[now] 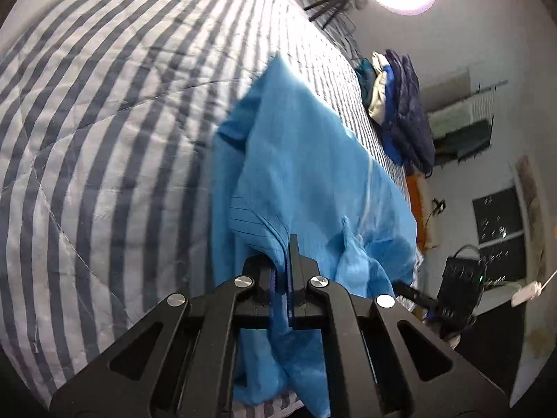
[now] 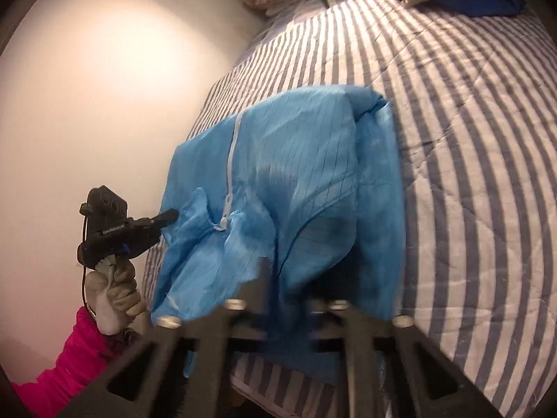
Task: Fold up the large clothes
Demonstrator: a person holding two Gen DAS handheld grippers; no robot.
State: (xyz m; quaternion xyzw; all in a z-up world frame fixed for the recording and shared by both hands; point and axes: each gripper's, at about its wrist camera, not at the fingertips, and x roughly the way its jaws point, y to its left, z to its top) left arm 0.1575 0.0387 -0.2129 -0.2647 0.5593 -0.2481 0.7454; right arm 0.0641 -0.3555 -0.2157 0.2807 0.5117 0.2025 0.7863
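Striped bed (image 1: 104, 122), blue garment (image 1: 296, 160) pinched between fingers (image 1: 296, 254)

Blue zippered garment (image 2: 296, 174), half-folded on striped bed

At the bottom centre of the frame the left gripper (image 1: 282, 271) was clamped on a fold of the blue garment (image 1: 296, 160), which stretched up the middle across the striped quilt (image 1: 104, 122). At upper right lay piled clothes (image 1: 397, 104).

Black claw (image 1: 282, 271), pink sleeve (image 2: 69, 358), grey glove (image 2: 115, 292)
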